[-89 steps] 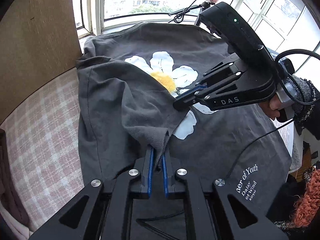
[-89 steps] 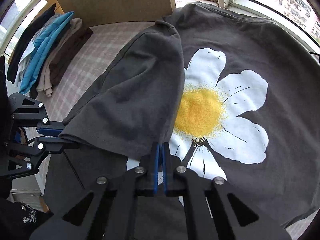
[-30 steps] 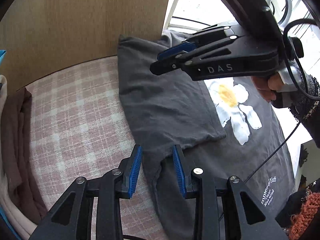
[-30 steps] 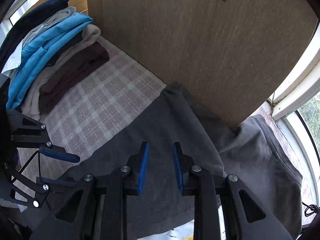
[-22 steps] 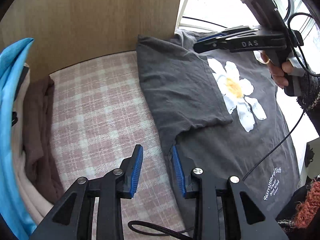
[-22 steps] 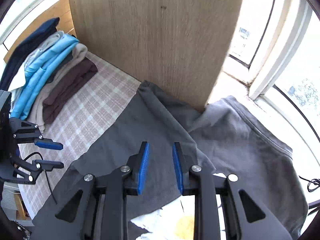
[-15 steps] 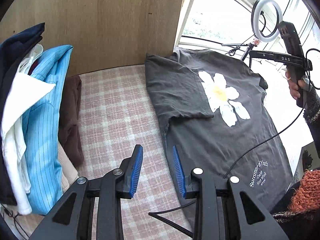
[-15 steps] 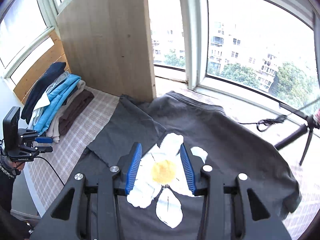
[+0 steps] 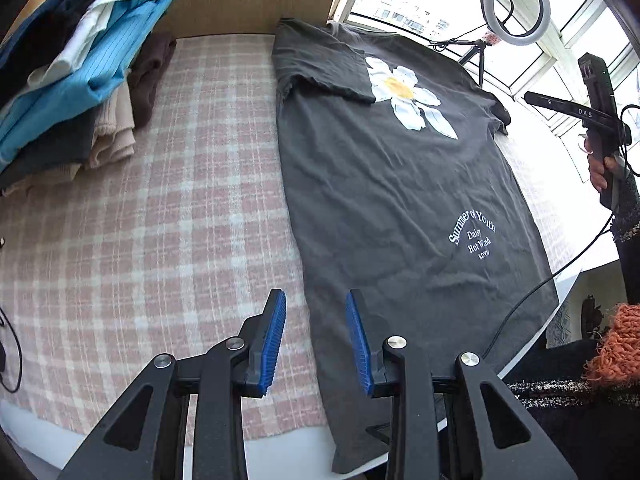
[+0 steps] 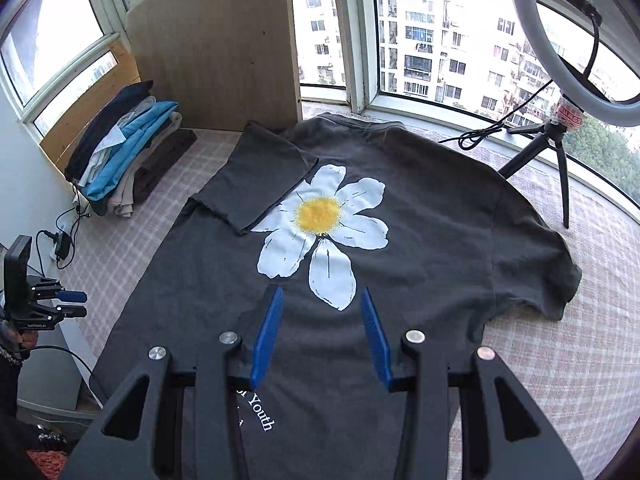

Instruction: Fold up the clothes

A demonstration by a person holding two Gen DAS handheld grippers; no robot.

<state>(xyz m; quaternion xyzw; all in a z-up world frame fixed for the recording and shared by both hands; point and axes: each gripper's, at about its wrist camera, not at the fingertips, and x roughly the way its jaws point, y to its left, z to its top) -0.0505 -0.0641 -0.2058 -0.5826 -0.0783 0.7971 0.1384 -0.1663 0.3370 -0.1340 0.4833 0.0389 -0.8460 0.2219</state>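
We've got the dark tee (image 10: 420, 216) lying flat on the checked table (image 9: 168, 208), daisy print up, one sleeve (image 10: 260, 176) folded in over the body, the other sleeve (image 10: 548, 264) spread out. Our left hand-held gripper (image 9: 316, 338) hangs above the tee's hem edge, jaws apart, empty. Our right hand-held gripper (image 10: 322, 336) floats over the tee's middle, jaws wide, empty. Folded clothes (image 10: 124, 152) sit stacked by the wooden panel (image 10: 224, 44).

Looks like a home, a bay-window nook in a high-rise flat: curved windows (image 10: 432, 44) facing apartment blocks, a pink plaid bed cover (image 9: 168, 208), folded clothes (image 10: 124, 152) stacked far left, ring light (image 10: 568, 40) far right.
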